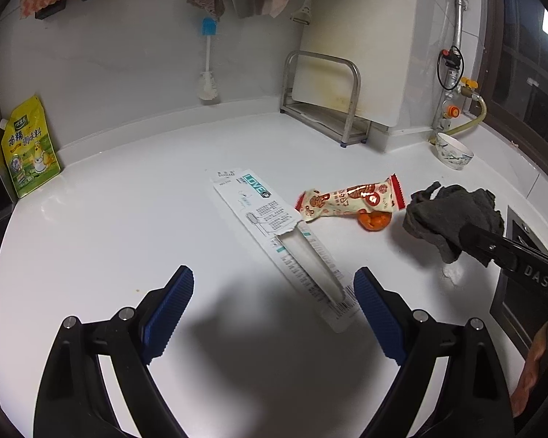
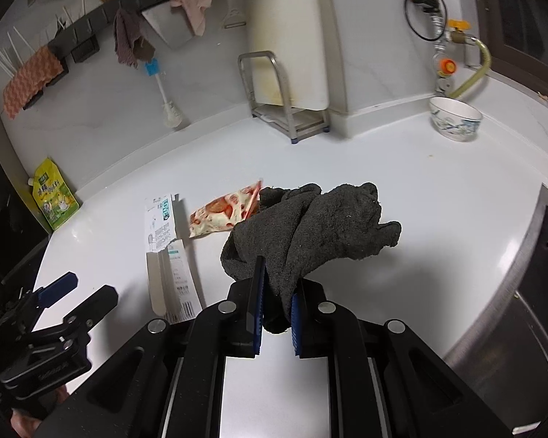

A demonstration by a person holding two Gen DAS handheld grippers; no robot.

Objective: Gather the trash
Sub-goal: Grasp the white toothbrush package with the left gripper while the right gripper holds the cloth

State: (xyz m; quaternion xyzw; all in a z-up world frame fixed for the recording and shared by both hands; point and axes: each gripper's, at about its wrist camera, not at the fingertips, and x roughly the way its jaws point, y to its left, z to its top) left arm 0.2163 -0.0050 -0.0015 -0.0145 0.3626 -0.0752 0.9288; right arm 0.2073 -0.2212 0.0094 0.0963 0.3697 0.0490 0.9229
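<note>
Counter (image 1: 109,226) white, glossy, smooth; landmark for everything below is the toothbrush box (image 1: 274,241), a long flat white card sleeve with teal print, torn open at its near end, lying flat mid-counter.

Far left of the box: yellow seasoning pouch (image 1: 27,149), soft plastic with spout, leaning on the wall. Behind-left of the box: white bottle brush (image 1: 208,69) with blue handle, propped on the backsplash.

Left gripper (image 1: 274,292) hovers over the near end of the box, ribbed blue pads (image 1: 171,303) spread wide, holding nothing; the box end sits between the fingers but untouched.

Behind-right of the box: steel wire rack (image 1: 325,98) holding a stained white cutting board (image 1: 354,51).

Just right of the box: snack wrapper (image 1: 350,199), crinkly cream film with red print and serrated red ends. Left wrist view shows an orange peel piece (image 1: 373,221) touching the wrapper's underside edge; the right wrist view hides it behind the cloth.

Further right: dark grey cloth (image 2: 310,226), coarse terry, bunched. Right gripper (image 2: 276,310) is clamped on its near fold, pads nearly together. Whether the cloth is lifted or dragging, cannot tell.

Far right of the box, at the back corner: ceramic bowl (image 2: 455,118), white with blue pattern. Right wrist view alone shows a brushed-steel edge (image 2: 522,262) at the counter's right side
</note>
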